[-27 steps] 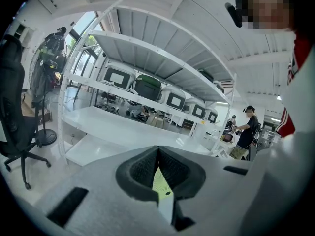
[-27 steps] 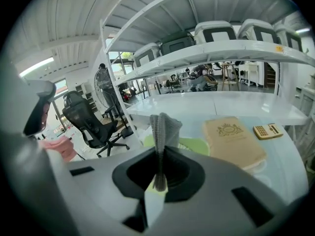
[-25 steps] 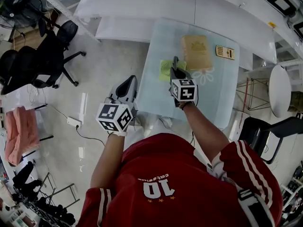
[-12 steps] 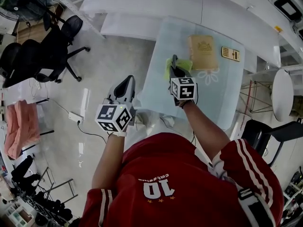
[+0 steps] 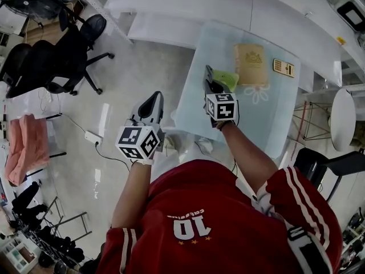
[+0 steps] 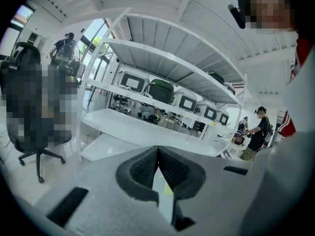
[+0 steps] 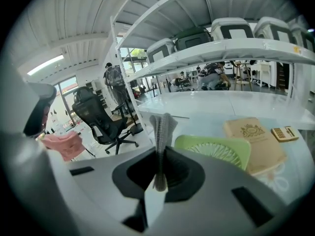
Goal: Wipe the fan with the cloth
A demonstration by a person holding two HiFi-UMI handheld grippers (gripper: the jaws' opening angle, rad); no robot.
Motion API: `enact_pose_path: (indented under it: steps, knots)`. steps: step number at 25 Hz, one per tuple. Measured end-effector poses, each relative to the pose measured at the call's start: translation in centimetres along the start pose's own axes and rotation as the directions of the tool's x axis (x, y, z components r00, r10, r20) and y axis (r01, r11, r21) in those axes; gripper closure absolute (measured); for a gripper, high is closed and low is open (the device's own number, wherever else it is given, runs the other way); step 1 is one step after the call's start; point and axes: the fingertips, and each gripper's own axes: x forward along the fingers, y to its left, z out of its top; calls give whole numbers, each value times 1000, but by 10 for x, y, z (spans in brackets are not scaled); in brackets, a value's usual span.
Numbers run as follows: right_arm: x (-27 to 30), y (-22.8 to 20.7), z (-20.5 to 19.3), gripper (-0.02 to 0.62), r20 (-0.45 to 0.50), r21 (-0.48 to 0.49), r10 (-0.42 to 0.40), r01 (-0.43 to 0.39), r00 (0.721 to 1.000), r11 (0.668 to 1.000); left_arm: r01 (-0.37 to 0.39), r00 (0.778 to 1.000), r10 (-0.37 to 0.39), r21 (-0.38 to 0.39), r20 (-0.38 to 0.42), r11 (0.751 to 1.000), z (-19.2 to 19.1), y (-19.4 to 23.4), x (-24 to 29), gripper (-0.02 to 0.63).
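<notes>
A flat green fan point(image 5: 228, 80) lies on the glass table point(image 5: 194, 96), left of a tan box point(image 5: 251, 64). My right gripper point(image 5: 209, 76) hovers at the fan's left edge, shut on a grey cloth point(image 7: 161, 127) that sticks up from between the jaws. In the right gripper view the fan point(image 7: 216, 151) lies just beyond the jaws, to the right. My left gripper point(image 5: 151, 100) hangs over the floor left of the table, apart from it. Its jaws point(image 6: 157, 156) meet with nothing between them.
A calculator point(image 5: 283, 68) lies right of the tan box. Black office chairs point(image 5: 63, 61) stand on the floor at far left, near a pink cloth point(image 5: 25, 153) on a rack. A white round stool point(image 5: 336, 116) and a black chair point(image 5: 328, 158) stand right of the table. White shelving point(image 5: 228, 4) runs behind.
The right gripper with the cloth has shifted left over the fan, so the fan now shows on its right instead of its left. The left gripper has held its place.
</notes>
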Motion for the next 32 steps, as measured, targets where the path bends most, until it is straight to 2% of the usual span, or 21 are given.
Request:
enact_pose_path:
  steps: [7,12,24,32]
  knots:
    - [-16,-3,-8,574,5,22,-27,27,1000,999,27,1000,-27,12,-13,1000,2,-5,1,603]
    - [-33,-16,-15,574,13,51,-63,62,998,997,79,996,-78,29,-31,996,0,-23,14,603]
    - [-69,-63,-37,574,10,109,-155,153,988,982,191,979,-186,63,-78,980,-9,-71,47,603]
    - [-80,-87,-55,574,-15,119,-191,192,981,974,221,972,-214,73,-99,972,-13,-90,61,603]
